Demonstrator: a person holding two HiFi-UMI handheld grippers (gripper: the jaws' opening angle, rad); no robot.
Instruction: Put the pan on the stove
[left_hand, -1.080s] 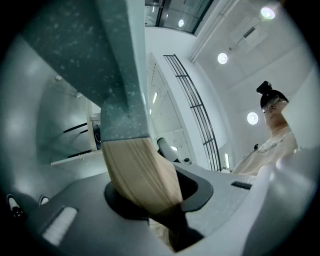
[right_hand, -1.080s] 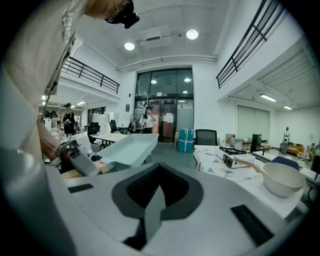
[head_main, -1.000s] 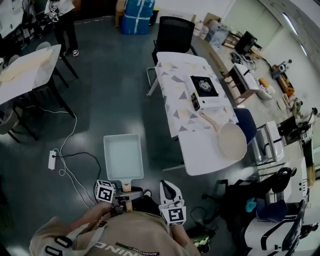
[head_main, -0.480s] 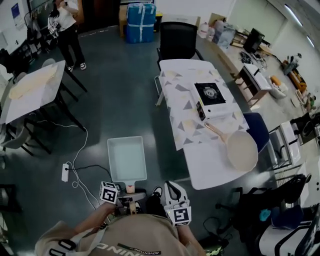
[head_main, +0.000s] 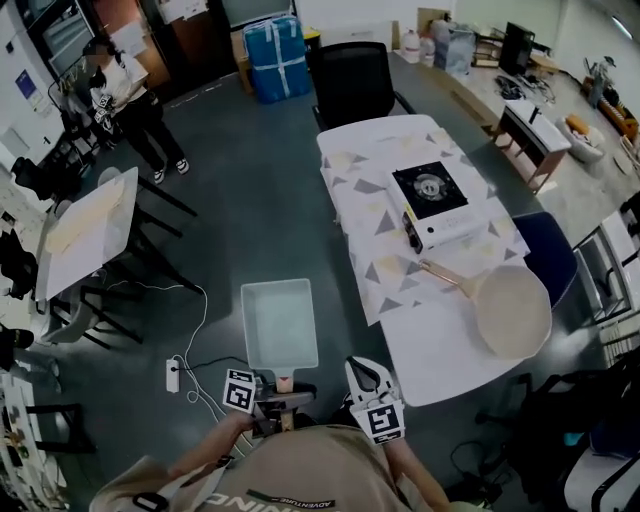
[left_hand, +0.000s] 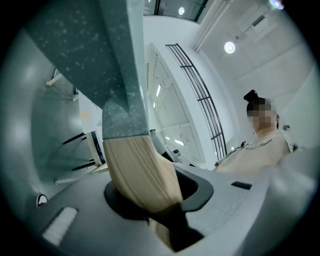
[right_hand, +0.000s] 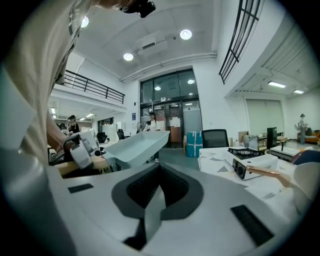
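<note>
pan: grey square pan (head_main: 280, 322), wooden handle (left_hand: 140, 170). It's in the air over the floor, well off the surface's (head_main: 420, 352) near-left corner.
left gripper (head_main: 277, 398): clamped on that handle, pan sticking out ahead of you.
right gripper (head_main: 362, 372): jaws together, nothing between them, held by your chest.
stove (head_main: 432, 190): on the patterned cloth, by the right edge around mid-length. Burner is bare.
round pan (head_main: 512, 312): second pan, at the near-right corner, handle pointing toward the stove. Task doesn't say which pan; I'd read it as the one you're holding.
step: carry phase, I'd say. Pan is gripped but nowhere near the stove.
next: walk up to the surface's left edge, reach across the cloth, keep the pan level and set it down square on the burner. Watch the long overhang from the handle grip.
vs earlier: same grip on the left, right gripper unchanged. The view has swung, with more of the room's left side showing. The pan is no closer to the surface.
</note>
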